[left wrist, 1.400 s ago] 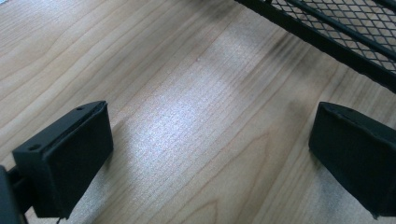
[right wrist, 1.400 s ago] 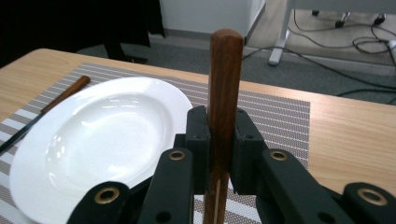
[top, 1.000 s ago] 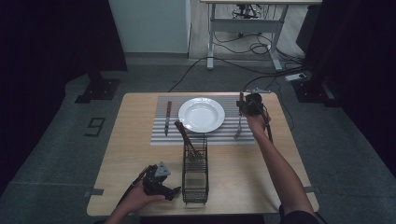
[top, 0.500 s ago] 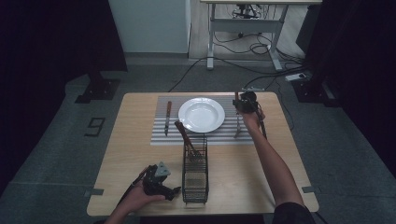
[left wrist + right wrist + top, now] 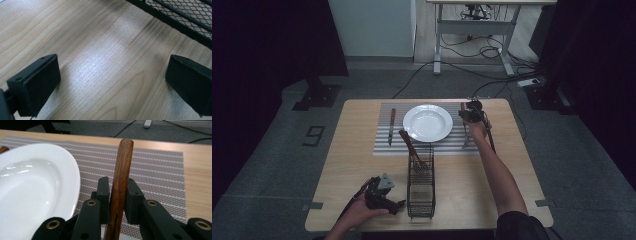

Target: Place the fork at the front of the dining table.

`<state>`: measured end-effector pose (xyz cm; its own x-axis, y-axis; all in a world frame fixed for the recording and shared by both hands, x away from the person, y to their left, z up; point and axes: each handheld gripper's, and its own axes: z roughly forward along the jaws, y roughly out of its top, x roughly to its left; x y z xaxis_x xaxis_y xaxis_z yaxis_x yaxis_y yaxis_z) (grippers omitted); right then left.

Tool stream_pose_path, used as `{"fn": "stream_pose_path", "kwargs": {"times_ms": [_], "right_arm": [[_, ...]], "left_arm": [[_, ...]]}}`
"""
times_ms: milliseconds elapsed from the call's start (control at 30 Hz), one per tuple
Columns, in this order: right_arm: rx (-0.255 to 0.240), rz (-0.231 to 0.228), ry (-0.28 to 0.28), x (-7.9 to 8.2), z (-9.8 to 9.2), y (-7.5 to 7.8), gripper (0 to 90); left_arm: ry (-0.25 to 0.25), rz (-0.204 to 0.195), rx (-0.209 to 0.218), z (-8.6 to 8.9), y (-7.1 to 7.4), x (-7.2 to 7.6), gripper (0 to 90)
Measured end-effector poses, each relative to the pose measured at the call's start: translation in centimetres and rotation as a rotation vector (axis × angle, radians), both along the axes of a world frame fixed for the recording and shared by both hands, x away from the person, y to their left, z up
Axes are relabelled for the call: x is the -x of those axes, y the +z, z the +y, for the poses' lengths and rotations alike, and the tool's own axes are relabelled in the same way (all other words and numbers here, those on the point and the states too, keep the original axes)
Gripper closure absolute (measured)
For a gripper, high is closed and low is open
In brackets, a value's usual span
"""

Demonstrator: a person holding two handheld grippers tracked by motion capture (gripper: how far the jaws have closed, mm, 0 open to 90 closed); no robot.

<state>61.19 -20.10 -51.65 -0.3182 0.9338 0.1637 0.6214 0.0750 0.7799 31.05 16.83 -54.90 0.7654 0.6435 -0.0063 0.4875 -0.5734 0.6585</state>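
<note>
At the right edge of the placemat (image 5: 155,170), just beside the white plate (image 5: 37,182): the wooden-handled utensil (image 5: 120,182), handle pointing away from me and raised off the weave, pinched between the pads of the right gripper (image 5: 118,188). The jaws have just been opening slightly, with the handle between them and both pads on it.

Risk, as I judge it: if the grip loosens this high, the handle may roll or tip against the plate rim, which is close on one side. Its metal end (towards me in the high view) could catch the weave and skew the lay.

Room: a free strip of mat, then bare table (image 5: 197,182), lies on the side away from the plate. The left gripper (image 5: 112,85), jaws spread and empty, rests beside the wire basket (image 5: 175,15), well apart.
</note>
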Motion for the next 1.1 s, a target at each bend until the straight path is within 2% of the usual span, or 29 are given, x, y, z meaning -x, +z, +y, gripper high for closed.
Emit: {"fn": "stream_pose_path", "kwargs": {"times_ms": [267,533,733,800,933,1100], "right_arm": [[0.011,0.028,-0.03,-0.6,0.4,-1.7,75.7],[0.062,0.059,-0.034,-0.8,0.8,-2.9,74.0],[0.101,0.046,-0.034,-0.7,1.3,-3.0,70.8],[0.099,0.045,-0.031,-0.5,1.5,-3.0,65.4],[0.082,0.061,-0.013,-0.3,1.3,-2.8,63.6],[0.076,0.058,-0.005,0.3,0.7,-2.0,63.1]], "left_arm": [[0.0,0.0,0.0,0.0,0.0,0.0,0.0],[0.0,0.0,0.0,0.0,0.0,0.0,0.0],[0.0,0.0,0.0,0.0,0.0,0.0,0.0],[0.002,0.0,0.0,0.0,0.0,0.0,0.0],[0.003,0.0,0.001,0.0,0.0,0.1,0.0],[0.002,0.0,0.001,0.0,0.0,0.1,0.0]]}}
